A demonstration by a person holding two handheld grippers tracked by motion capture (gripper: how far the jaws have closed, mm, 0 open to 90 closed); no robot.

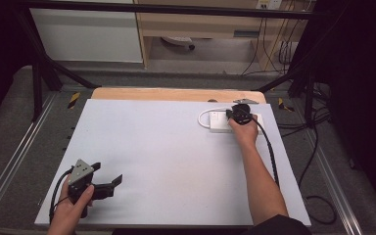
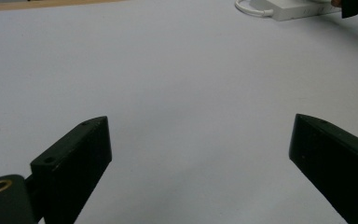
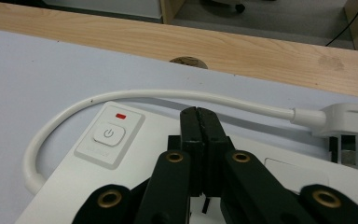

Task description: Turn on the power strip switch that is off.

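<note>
At the near left corner of the pale surface (image 1: 166, 161), the left claw (image 1: 108, 185) is held low in a person's hand, its two black jaws spread wide and holding nothing. Its own view confirms this: bare surface lies between the jaws, and the power strip is seen far off at the top right.

Farther across, toward the far right, a forearm is stretched out to the right claw (image 1: 231, 115), which is poised over a white power strip (image 1: 218, 128). That strip lies near the far edge, just before a strip of bare wood (image 1: 176, 94). A white cable (image 3: 135, 96) loops out from its left end and curves back along its far side.

In the right claw's view, the jaws are pressed fully together with nothing between them, their joined tips resting just beside the power button (image 3: 108, 133), to its right. A small red indicator (image 3: 120, 115) is seen above that button.

The step in hand is judged to be the working of the switch with the closed tips. For the next move, a small shift onto the button and a firm downward press would be called for.
</note>
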